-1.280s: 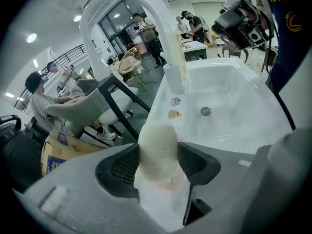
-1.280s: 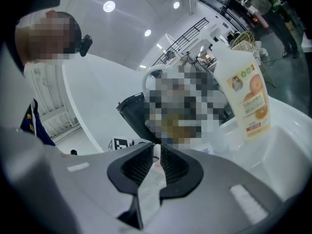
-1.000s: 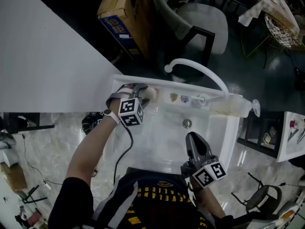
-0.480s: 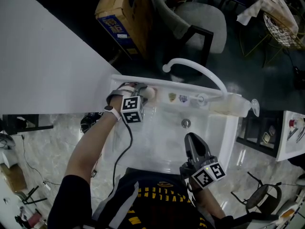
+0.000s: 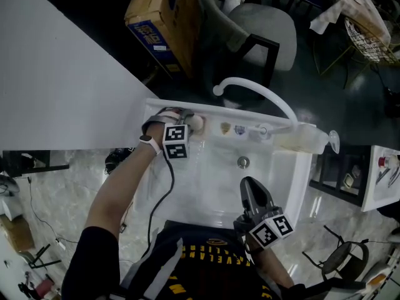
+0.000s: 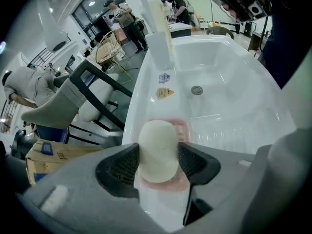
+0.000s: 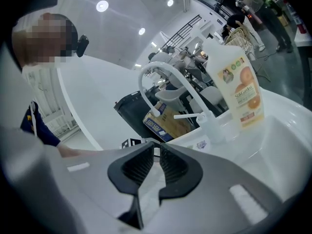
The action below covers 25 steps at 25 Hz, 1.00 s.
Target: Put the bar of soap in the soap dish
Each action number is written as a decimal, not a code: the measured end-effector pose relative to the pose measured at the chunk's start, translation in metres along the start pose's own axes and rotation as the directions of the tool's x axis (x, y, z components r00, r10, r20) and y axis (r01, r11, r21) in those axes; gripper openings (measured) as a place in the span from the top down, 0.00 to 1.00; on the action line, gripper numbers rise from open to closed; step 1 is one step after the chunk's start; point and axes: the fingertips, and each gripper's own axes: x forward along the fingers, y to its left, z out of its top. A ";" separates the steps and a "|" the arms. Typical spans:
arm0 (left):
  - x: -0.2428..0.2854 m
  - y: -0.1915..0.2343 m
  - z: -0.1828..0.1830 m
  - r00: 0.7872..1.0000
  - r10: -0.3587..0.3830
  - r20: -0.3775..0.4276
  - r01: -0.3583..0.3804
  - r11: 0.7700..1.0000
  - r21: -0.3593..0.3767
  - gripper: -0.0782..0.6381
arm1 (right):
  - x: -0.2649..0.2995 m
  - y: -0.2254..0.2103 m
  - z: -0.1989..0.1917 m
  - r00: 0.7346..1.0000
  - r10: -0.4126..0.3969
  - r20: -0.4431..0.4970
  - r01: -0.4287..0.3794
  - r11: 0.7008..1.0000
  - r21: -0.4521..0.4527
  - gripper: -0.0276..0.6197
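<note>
**Soap's pretty much over the dish now**

In the last second I nudged the left gripper [image 6: 158, 164] a bit deeper into the back-left corner of the sink [image 6: 229, 57]. The bar of soap [image 6: 157, 141] pinched in its jaws is now right over the pink soap dish [image 6: 183, 129]. Can't tell if it's touching yet. The dish holds nothing else, and the basin only shows the drain [image 6: 196, 89]. Right gripper [image 7: 157, 165] is empty, jaws nearly together. I reckon lowering and letting go is all that's left.
</note>
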 end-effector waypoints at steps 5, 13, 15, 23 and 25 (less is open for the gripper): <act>0.004 -0.001 -0.002 1.000 -0.018 -0.016 0.018 1.000 0.019 0.53 | 0.001 0.004 -0.004 1.000 0.011 -0.011 -0.011 1.000 -0.002 0.90; 0.011 -0.002 -0.007 0.997 -0.050 -0.062 0.054 0.997 0.059 0.53 | 0.001 0.001 -0.003 1.000 -0.012 0.003 0.012 1.000 -0.003 0.90; 0.011 -0.002 -0.007 0.996 -0.056 -0.065 0.060 0.997 0.055 0.53 | 0.001 0.000 -0.003 1.000 -0.016 0.006 0.016 1.000 -0.001 0.90; 0.009 0.000 -0.009 0.997 -0.066 -0.049 0.066 0.998 -0.005 0.52 | 0.000 0.001 -0.004 1.000 -0.024 0.013 0.024 1.000 0.007 0.89; 0.009 0.000 -0.009 0.997 -0.062 -0.050 0.061 0.998 -0.009 0.52 | 0.000 0.001 -0.005 1.000 -0.026 0.011 0.026 1.000 0.010 0.89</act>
